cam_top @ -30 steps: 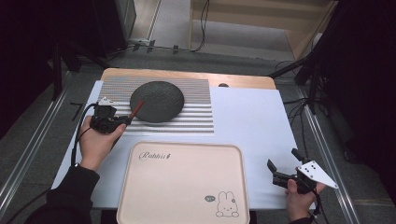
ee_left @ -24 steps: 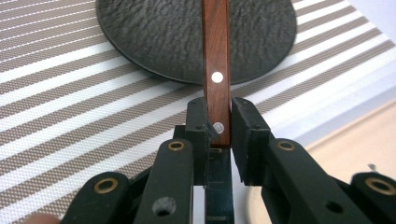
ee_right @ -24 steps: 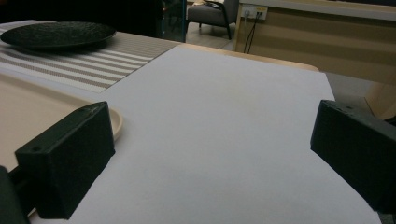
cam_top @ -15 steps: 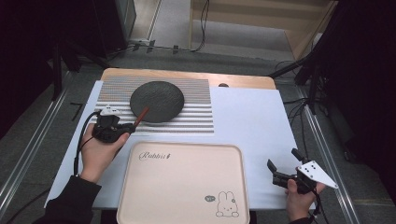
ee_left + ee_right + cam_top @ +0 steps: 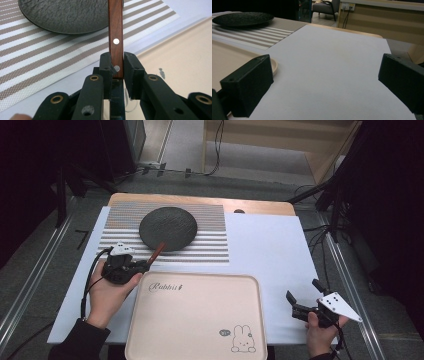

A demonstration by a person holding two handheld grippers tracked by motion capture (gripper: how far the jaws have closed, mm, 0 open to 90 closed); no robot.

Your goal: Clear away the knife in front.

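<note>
On the table (image 5: 270,245), the left hand-held gripper (image 5: 117,65) pinches the end of a wooden handle (image 5: 115,32), which reaches from its jaws toward the dark plate (image 5: 168,228); the right hand-held gripper (image 5: 306,296) rests spread apart.

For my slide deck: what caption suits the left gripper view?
Left tool clamps a wooden handle above the striped mat, near the dark plate.

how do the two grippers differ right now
The left gripper has its jaws closed on a wooden handle with metal rivets; the right gripper has its jaws wide apart with nothing between them. The left one sits by the tray's far left corner, pointing toward the dark plate; the right one rests right of the tray on the white sheet. Both are hand-held with black jaws.
</note>
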